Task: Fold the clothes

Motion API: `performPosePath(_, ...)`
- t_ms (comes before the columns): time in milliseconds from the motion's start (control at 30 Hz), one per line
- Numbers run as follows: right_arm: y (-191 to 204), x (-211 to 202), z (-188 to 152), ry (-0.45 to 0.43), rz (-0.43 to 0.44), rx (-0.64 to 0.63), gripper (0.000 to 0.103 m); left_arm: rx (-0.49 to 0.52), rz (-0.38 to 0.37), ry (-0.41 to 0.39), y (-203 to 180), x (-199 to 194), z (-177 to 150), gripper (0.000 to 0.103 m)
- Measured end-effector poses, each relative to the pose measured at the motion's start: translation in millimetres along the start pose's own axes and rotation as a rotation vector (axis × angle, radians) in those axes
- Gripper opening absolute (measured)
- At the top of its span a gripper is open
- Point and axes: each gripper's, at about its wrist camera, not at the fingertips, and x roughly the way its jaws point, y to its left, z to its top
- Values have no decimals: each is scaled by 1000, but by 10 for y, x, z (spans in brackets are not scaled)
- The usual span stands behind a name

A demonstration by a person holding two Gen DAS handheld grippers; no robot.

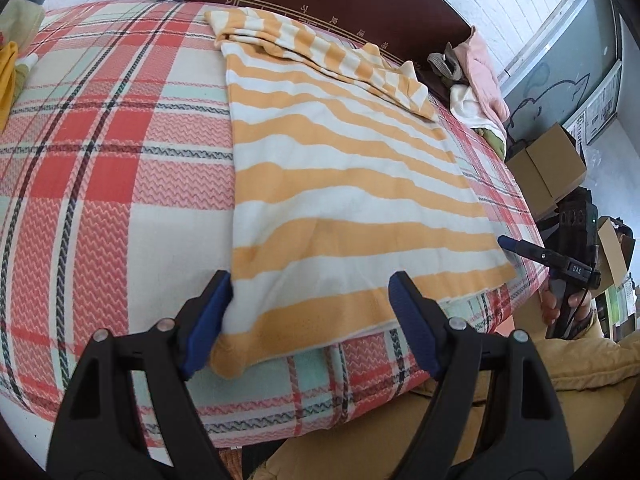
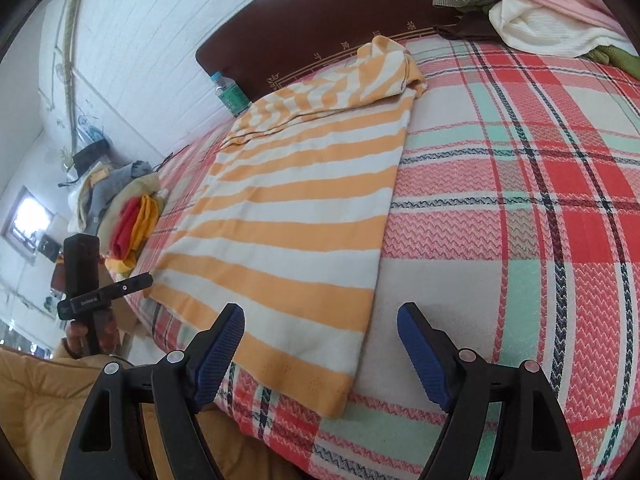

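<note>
An orange and white striped garment [image 1: 336, 184] lies flat on the plaid bed [image 1: 100, 152], its sleeves folded across the far end. My left gripper [image 1: 310, 320] is open over the garment's near left hem corner, left blue pad [image 1: 208, 320] against the cloth edge. In the right wrist view the same garment [image 2: 296, 224] lies lengthwise; my right gripper [image 2: 320, 356] is open over its near right hem corner, holding nothing. The right gripper also shows in the left wrist view [image 1: 560, 256], and the left one in the right wrist view [image 2: 104, 292].
A dark headboard [image 2: 320, 28] backs the bed. A heap of pink, white and green clothes [image 2: 540, 12] lies at the far right corner. Another heap of clothes [image 2: 128, 216] sits left. A bottle [image 2: 230, 96] stands by the headboard. Cardboard boxes [image 1: 548, 164] stand beside the bed.
</note>
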Motion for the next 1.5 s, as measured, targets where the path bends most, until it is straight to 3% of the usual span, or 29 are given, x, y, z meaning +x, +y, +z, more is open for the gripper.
performPosePath(233, 100, 43, -52, 14, 5, -24, 81, -48, 14, -26, 114, -91, -12, 80)
performPosePath(333, 119, 56, -75, 15, 12, -23, 81, -52, 4, -4, 116, -46, -24, 80)
performPosePath(567, 133, 73, -96, 17, 23, -21, 81, 62, -5, 81, -182, 109, -58, 80)
performPosePath(667, 143, 98, -87, 14, 32, -20, 81, 39, -39, 104, -163, 107, -42, 80)
performPosePath(767, 154, 114, -90, 10, 28, -26, 79, -3, -52, 119, -103, 99, -13, 71)
performPosePath(867, 164, 120, -87, 9, -3, -40, 69, -25, -38, 126, -63, 103, 16, 52)
performPosePath(967, 196, 127, -74, 17, -26, -62, 67, -54, -46, 130, -15, 119, 37, 46)
performPosePath(1033, 231, 142, -73, 23, -61, -92, 51, -48, -40, 133, -25, 129, 49, 45)
performPosePath(1167, 176, 156, -73, 21, -46, -72, 49, -30, -10, 149, -53, 162, 67, 34)
performPosePath(1233, 187, 152, -84, 16, -44, -81, 52, -27, -7, 156, -48, 158, 74, 33)
performPosePath(1367, 306, 196, -110, 32, -127, -156, 48, -12, 2, 157, -61, 167, 69, 32)
performPosePath(1500, 299, 204, -103, 30, -233, -157, 11, -22, 30, 158, -48, 178, 83, 18)
